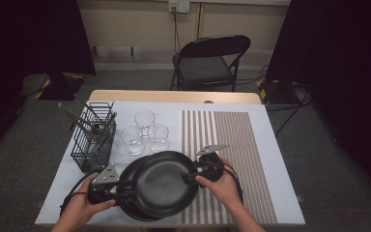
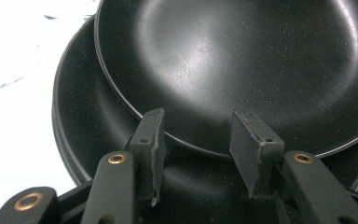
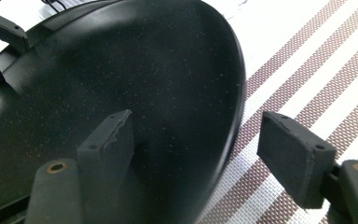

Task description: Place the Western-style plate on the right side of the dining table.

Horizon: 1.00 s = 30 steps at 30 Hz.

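A stack of black plates (image 1: 129, 175) lies at the near edge of the table. The top plate (image 1: 162, 183) sits askew on the stack, shifted to the right. My left gripper (image 1: 125, 193) is at the stack's left side. In the left gripper view its jaws (image 2: 200, 144) stand apart in front of the top plate's (image 2: 242, 65) rim, above a lower plate (image 2: 88, 116), with nothing pressed between the pads. My right gripper (image 1: 189, 176) straddles the top plate's right rim (image 3: 235, 107). One pad (image 3: 109, 140) is over the plate and the other pad (image 3: 293, 154) is clear of the rim, over the placemat (image 3: 307, 60).
A black wire basket (image 1: 94, 137) with utensils stands at the left. Three clear glasses (image 1: 145, 130) are behind the plates. A striped placemat (image 1: 232, 145) covers the right half of the white table cover. A folding chair (image 1: 212, 60) is beyond the far edge.
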### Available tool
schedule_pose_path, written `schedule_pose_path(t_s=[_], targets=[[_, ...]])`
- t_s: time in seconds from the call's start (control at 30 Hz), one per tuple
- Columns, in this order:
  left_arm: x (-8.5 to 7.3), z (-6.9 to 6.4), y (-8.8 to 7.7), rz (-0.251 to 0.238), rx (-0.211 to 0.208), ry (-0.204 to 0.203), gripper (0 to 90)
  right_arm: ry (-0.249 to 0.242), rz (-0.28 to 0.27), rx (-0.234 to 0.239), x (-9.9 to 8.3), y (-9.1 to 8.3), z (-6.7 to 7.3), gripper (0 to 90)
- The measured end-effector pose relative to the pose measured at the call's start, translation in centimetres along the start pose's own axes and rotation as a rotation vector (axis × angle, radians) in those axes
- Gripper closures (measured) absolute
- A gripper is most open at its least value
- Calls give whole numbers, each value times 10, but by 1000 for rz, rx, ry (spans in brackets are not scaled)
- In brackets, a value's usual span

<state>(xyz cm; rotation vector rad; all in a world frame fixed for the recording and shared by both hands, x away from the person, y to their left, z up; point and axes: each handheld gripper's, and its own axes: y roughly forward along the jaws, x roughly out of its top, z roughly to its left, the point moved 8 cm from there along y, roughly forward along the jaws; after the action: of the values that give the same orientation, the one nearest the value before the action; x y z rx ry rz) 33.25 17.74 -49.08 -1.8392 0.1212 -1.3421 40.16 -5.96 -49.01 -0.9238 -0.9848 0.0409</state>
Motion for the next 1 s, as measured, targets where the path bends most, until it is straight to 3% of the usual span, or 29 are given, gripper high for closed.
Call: schedule_pose_path(t_s=[1.0], targets=[[0, 0, 1, -17, -2, 4, 557, 74, 15, 38, -1, -2, 3, 390]])
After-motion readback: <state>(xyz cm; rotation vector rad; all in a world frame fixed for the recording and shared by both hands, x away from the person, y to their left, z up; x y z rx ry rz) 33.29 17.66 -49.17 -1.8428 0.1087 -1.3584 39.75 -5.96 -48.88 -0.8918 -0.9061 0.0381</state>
